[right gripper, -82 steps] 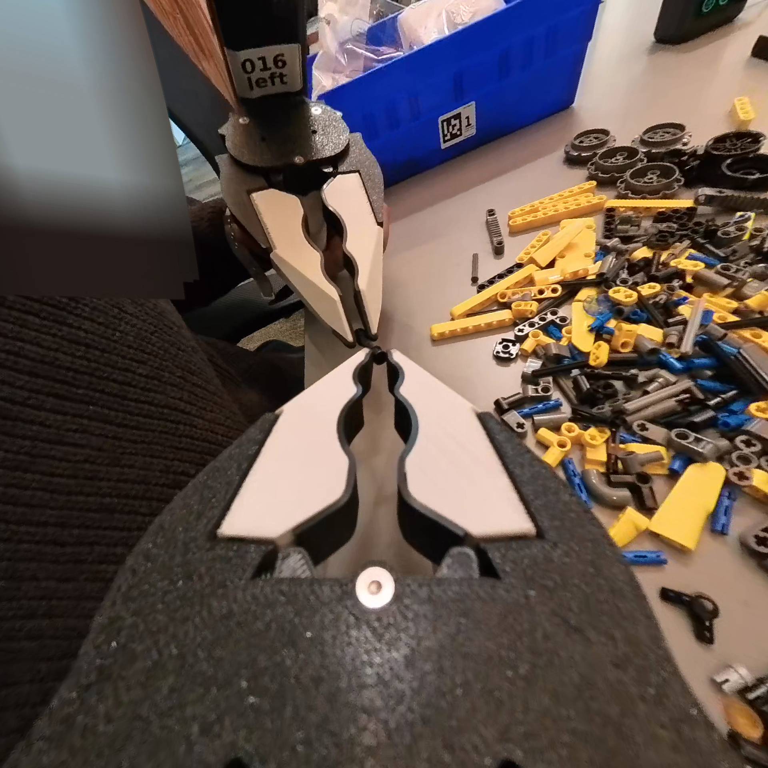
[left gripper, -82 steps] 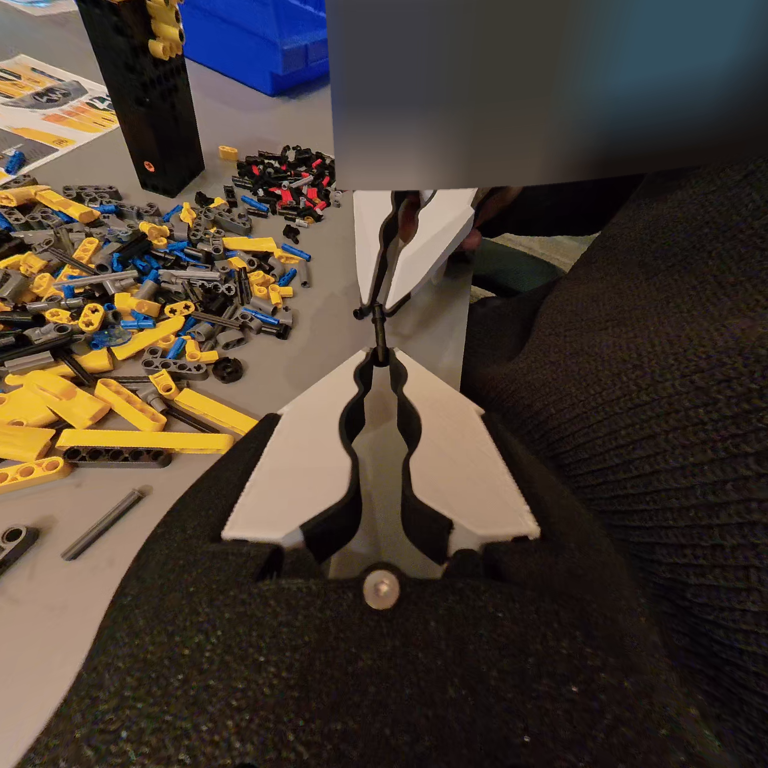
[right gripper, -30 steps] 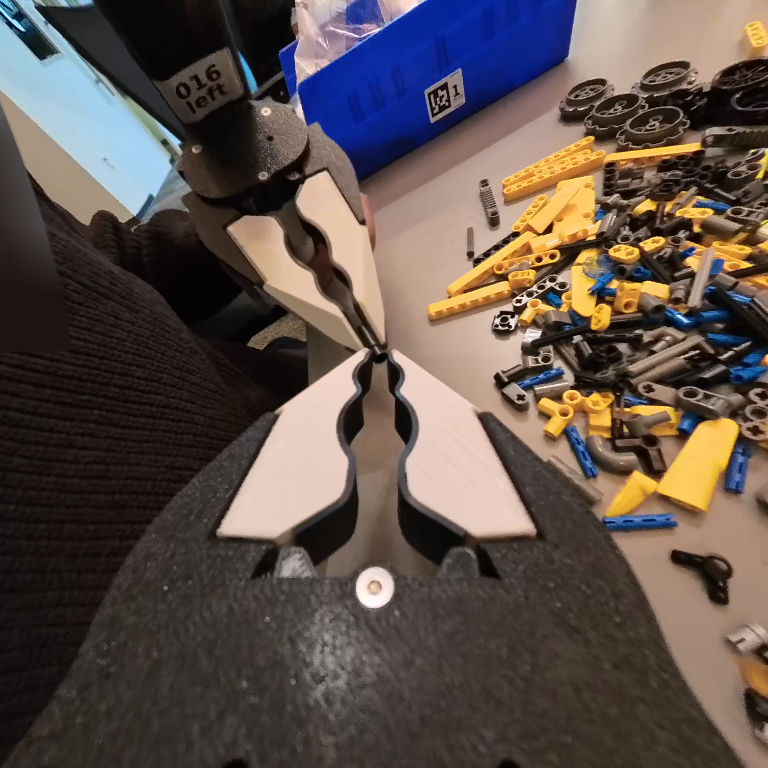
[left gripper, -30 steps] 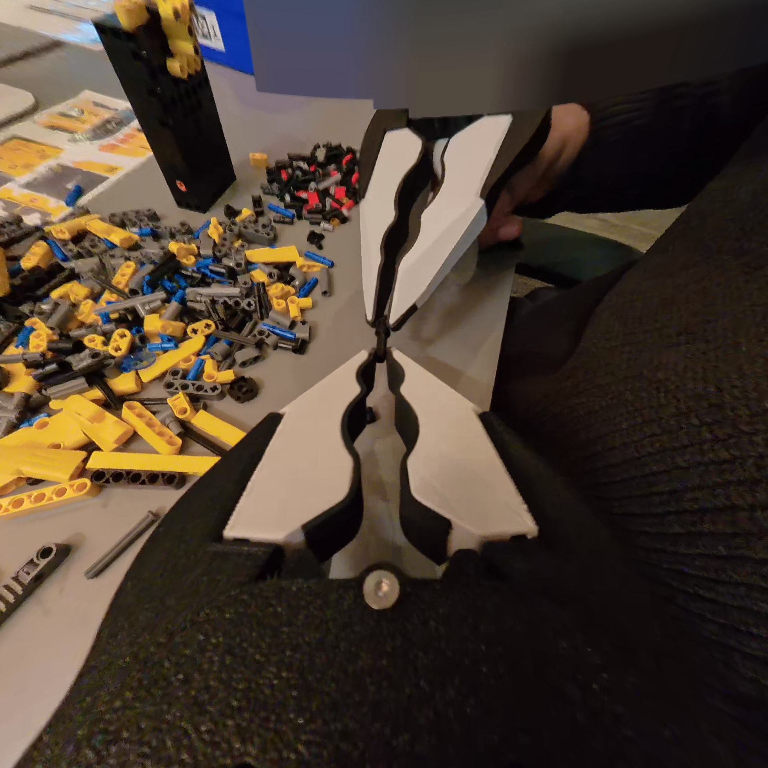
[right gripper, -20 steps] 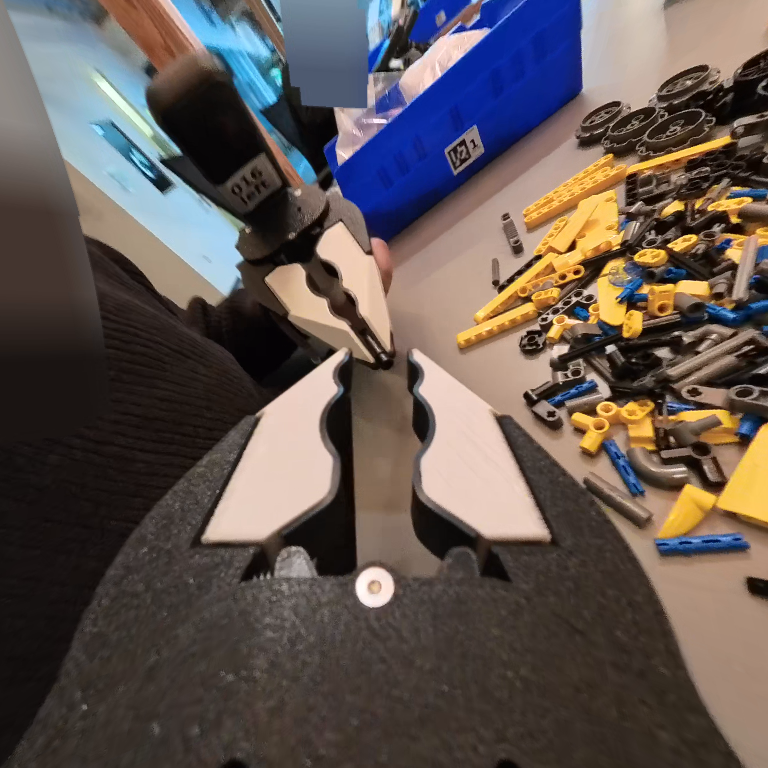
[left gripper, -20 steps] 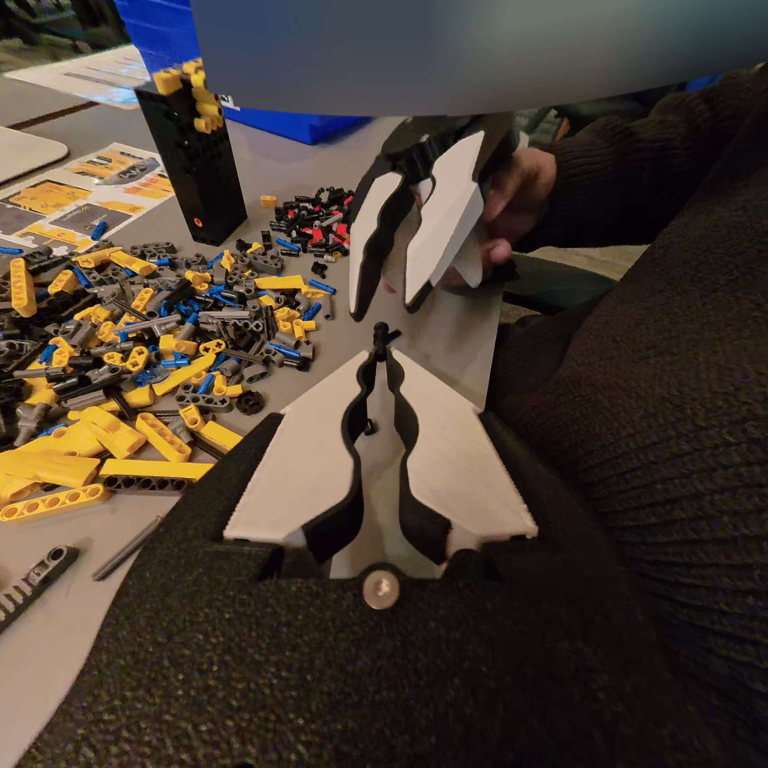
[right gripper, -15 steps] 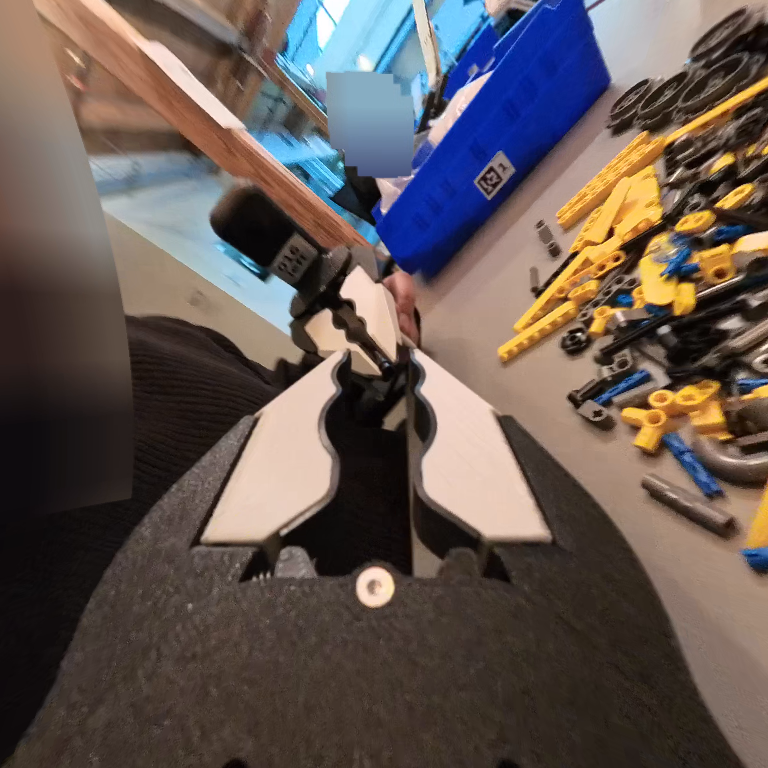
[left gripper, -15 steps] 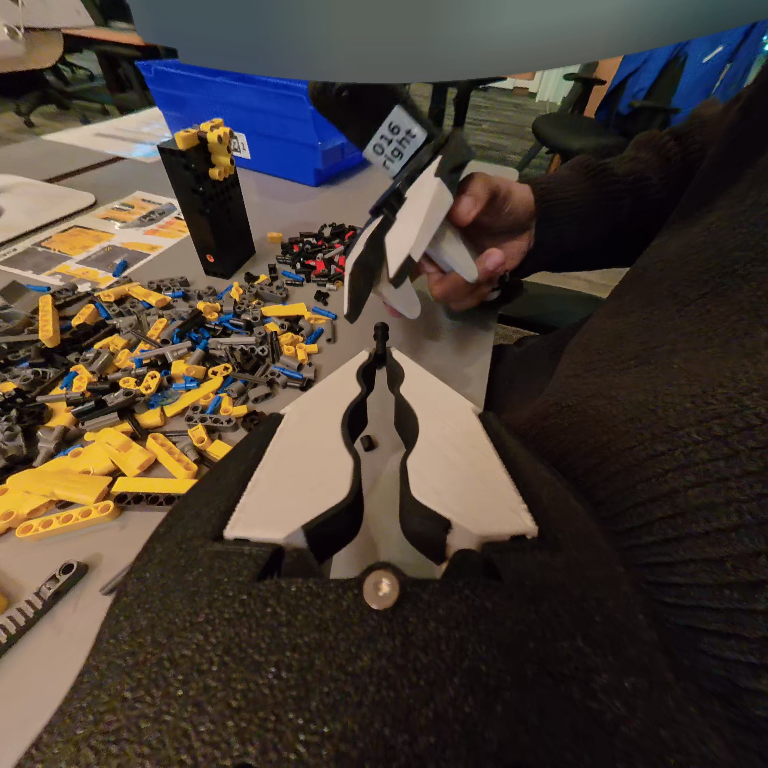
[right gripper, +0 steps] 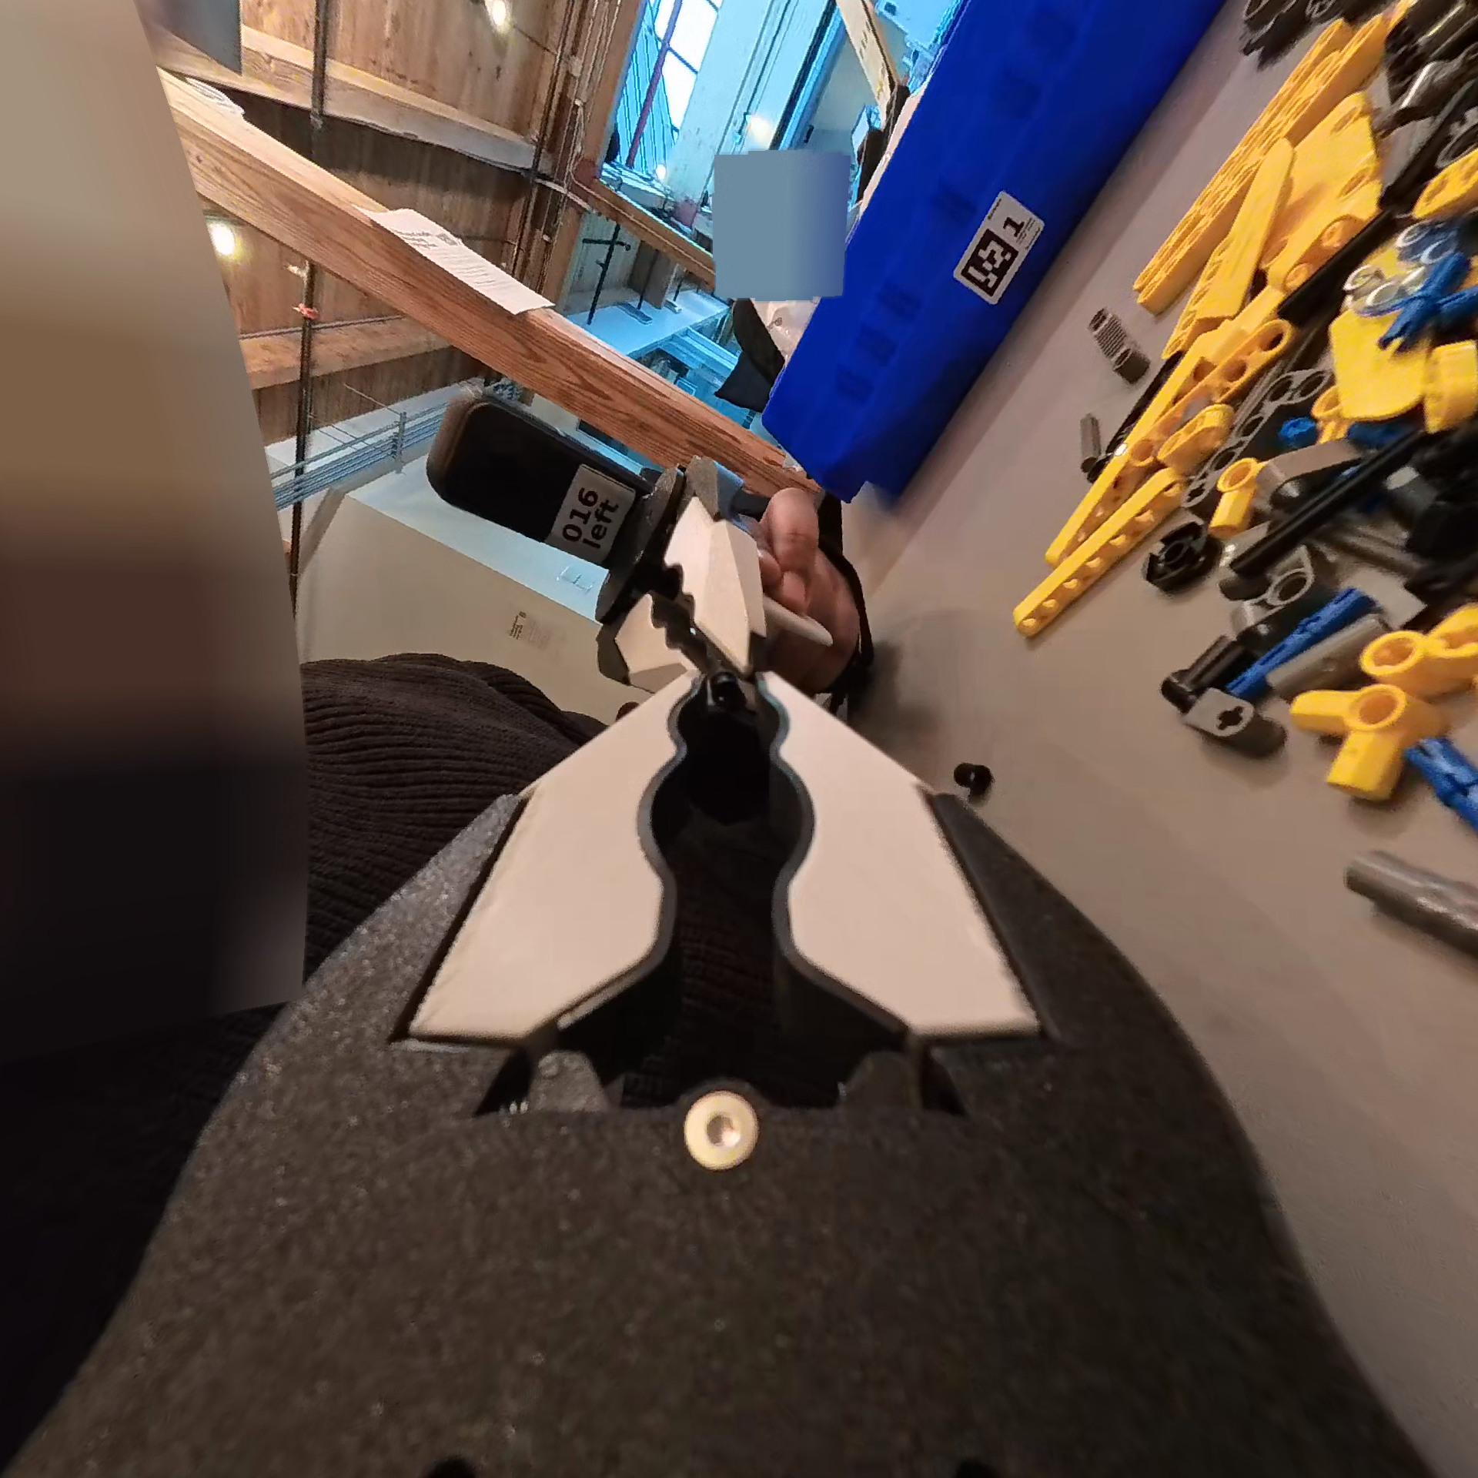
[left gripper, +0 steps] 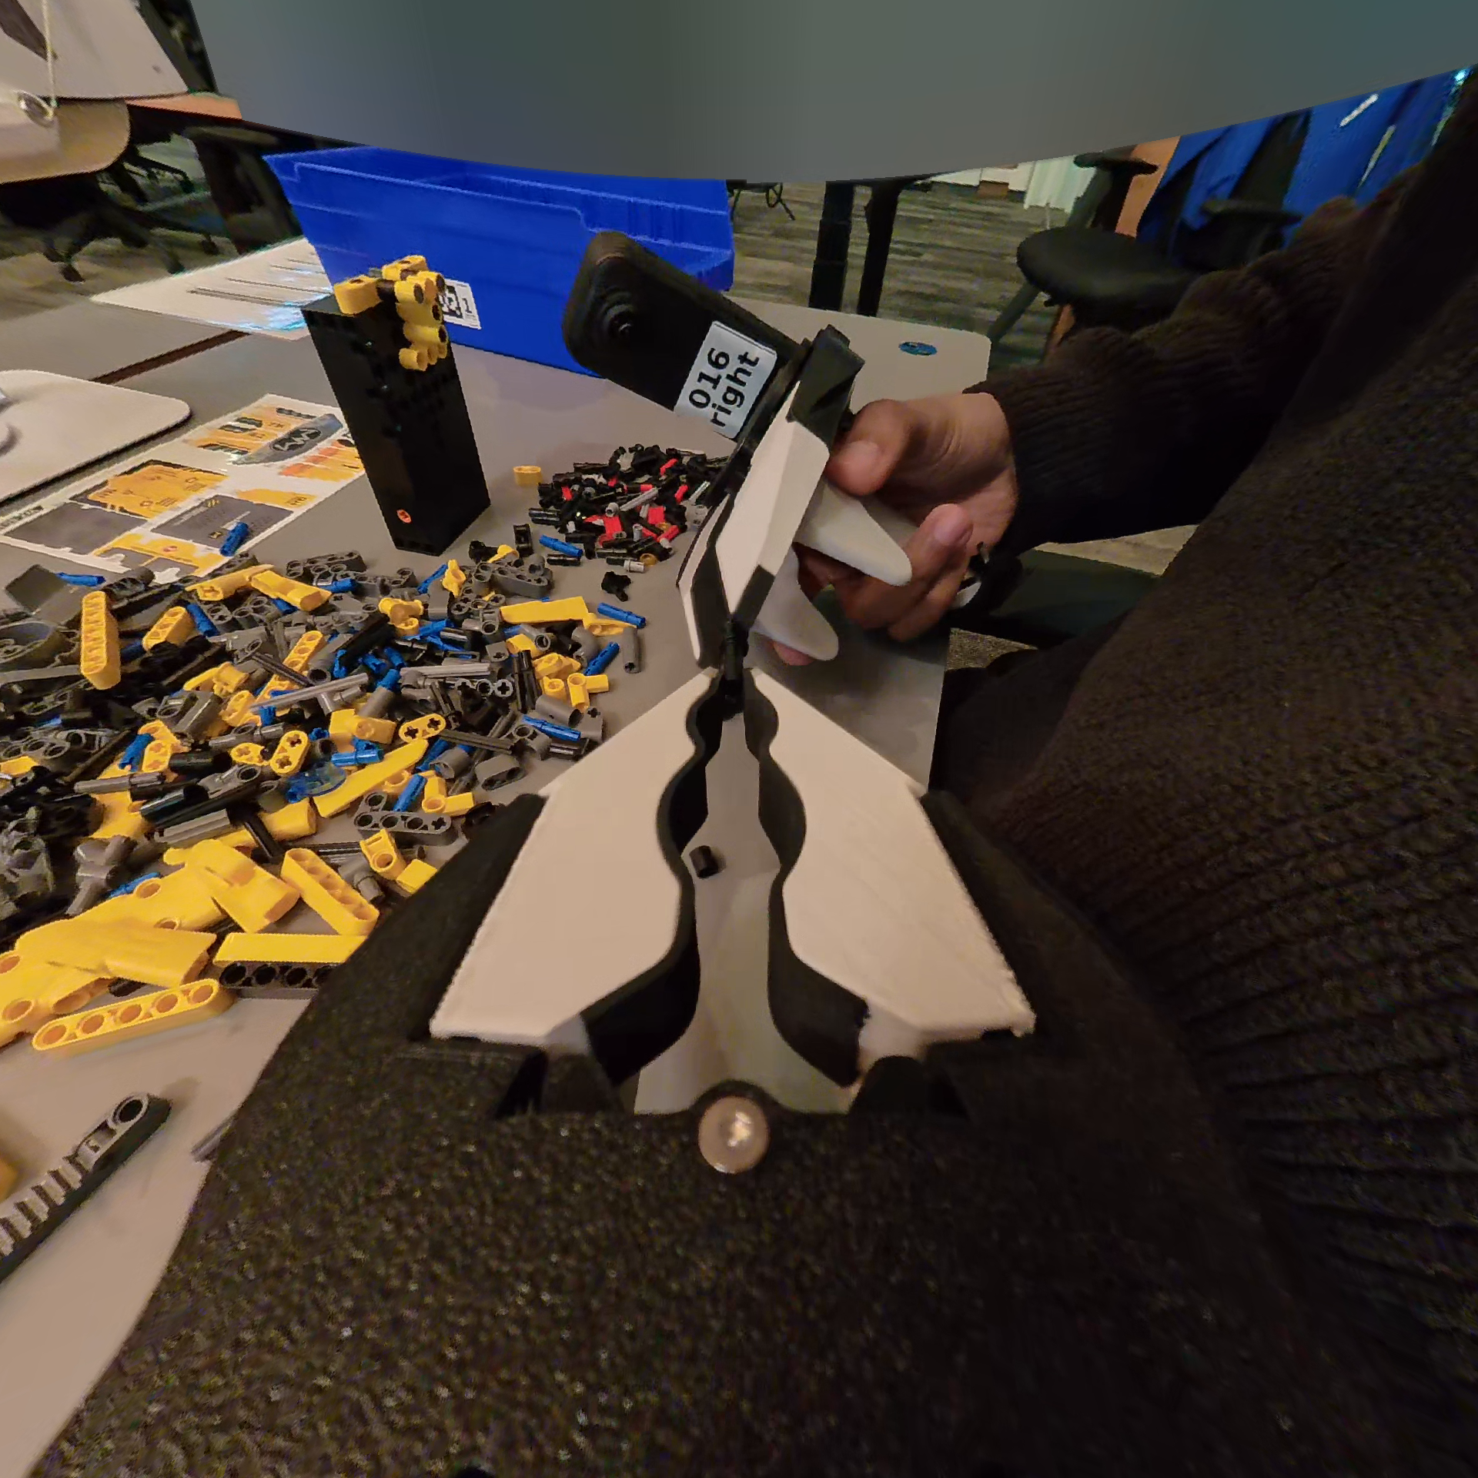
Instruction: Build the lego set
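Now: left gripper fingers pinch a small black pin at their tips; right gripper fingers closed on same pin's other end, tip to tip, above near table edge. Tiny black bush lies on table below left fingers. Farther left: heap of yellow, grey, blue pieces; black block tower, blue bin far.

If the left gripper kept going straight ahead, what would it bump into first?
The left gripper, shut on a small black pin, points straight at the right gripper, whose tips already sit at that pin. It would likely bump those tips first; depth is hard to judge.
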Available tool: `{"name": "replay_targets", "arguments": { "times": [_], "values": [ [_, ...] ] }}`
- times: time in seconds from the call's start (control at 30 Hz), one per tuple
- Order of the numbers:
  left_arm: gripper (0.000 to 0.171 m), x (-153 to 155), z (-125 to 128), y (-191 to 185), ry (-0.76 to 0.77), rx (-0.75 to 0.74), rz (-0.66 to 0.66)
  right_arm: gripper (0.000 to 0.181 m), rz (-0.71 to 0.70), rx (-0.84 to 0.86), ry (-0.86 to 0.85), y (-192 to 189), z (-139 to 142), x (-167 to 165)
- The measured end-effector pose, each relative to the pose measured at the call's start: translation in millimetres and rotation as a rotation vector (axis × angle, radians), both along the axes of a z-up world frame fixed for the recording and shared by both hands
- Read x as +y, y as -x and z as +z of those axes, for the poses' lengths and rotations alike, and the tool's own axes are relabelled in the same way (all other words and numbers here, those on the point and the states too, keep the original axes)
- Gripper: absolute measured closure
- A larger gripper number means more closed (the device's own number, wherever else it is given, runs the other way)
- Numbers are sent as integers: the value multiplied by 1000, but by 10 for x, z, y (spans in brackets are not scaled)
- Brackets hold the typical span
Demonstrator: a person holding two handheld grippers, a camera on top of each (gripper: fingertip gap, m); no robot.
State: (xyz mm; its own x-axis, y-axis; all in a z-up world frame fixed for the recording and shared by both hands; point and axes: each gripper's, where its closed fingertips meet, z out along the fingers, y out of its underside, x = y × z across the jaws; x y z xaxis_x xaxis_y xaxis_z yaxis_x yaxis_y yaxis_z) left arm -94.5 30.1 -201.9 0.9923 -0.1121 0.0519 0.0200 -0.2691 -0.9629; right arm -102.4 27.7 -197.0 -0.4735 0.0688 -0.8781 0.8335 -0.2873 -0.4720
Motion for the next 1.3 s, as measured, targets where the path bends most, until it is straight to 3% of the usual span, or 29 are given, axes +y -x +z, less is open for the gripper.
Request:
{"name": "replay_targets", "arguments": {
  "times": [0.87,0.93,1.0,1.03,1.17,1.3],
  "values": [
    [167,-6,15,9,11,-14,6,176,18,36,-9,-17,44,-27],
    [160,-35,-55,65,66,-24,41,176,-34,71,-73,52,16,60],
    [138,-89,-176,54,149,-47,38,177,-89,130,-175,119,-17,189],
    [135,-114,-267,77,203,-42,62,176,-111,160,-231,141,-32,246],
    [135,-166,-617,93,401,23,141,176,-129,274,-486,140,-168,330],
    [137,-117,-754,56,464,33,164,176,-87,363,-678,94,-321,288]
  ]
}}
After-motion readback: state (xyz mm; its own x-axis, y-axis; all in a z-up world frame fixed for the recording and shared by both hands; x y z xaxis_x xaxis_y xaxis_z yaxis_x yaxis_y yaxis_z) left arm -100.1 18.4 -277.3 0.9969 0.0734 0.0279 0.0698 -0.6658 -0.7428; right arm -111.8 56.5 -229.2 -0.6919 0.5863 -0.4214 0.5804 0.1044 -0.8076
